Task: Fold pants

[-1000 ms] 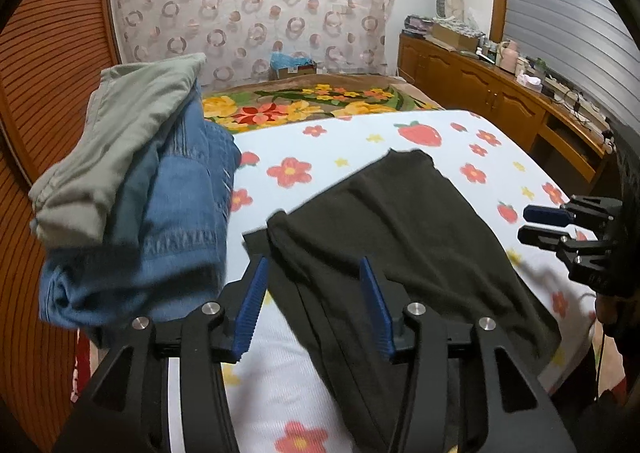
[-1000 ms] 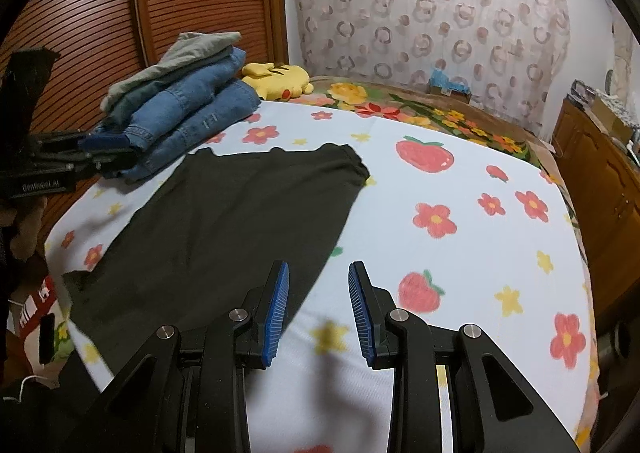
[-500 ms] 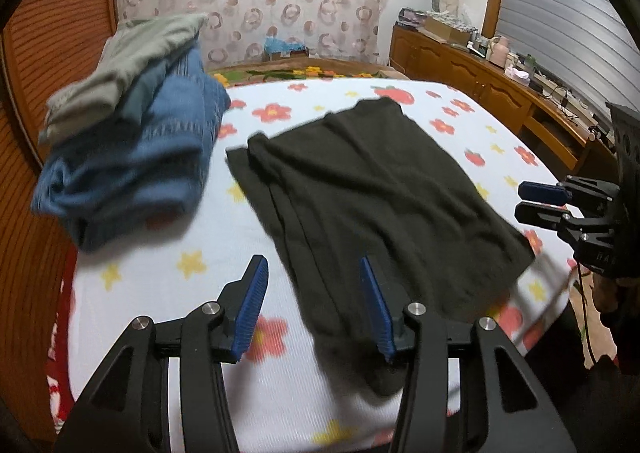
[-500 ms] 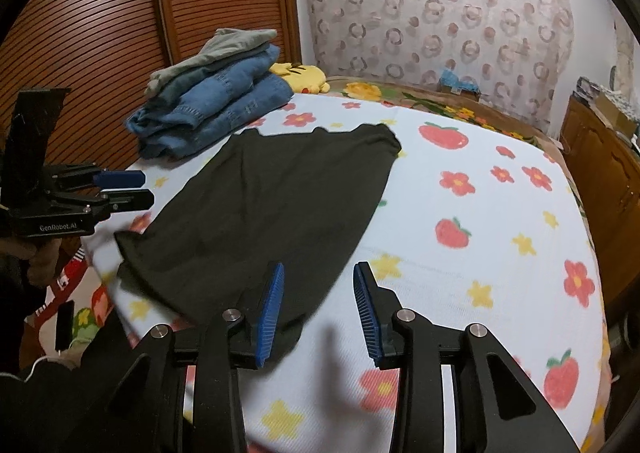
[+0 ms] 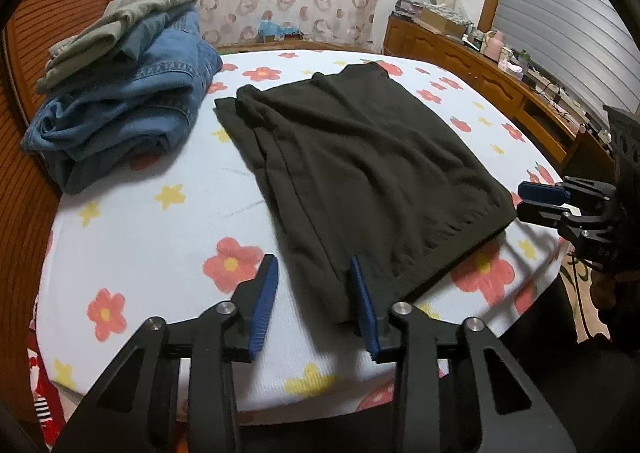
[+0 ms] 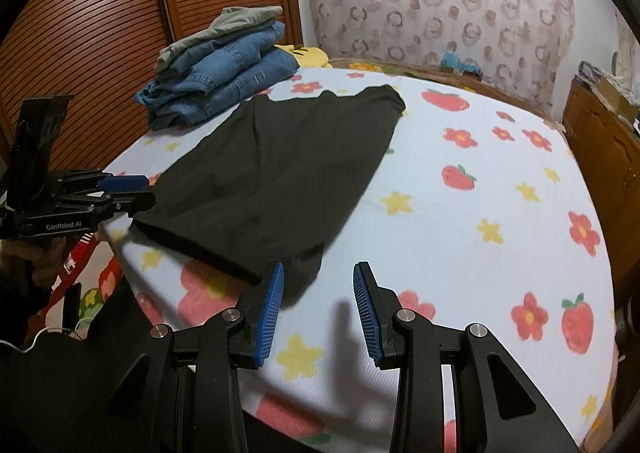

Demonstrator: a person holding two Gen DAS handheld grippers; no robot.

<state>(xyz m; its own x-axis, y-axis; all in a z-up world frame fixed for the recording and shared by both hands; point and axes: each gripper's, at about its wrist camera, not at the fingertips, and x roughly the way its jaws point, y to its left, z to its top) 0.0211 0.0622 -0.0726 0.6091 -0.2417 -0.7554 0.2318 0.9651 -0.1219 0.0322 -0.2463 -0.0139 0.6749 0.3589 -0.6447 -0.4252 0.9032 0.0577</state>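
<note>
Here a bed with a flower-and-strawberry sheet carries the dark pants, spread flat near its front edge — a stack of folded jeans lies beside them. The left gripper hangs over the pants' near corner, jaws apart after just closing partway, pinching nothing. The right gripper hovers at the other near corner — jaws spread, empty
</note>
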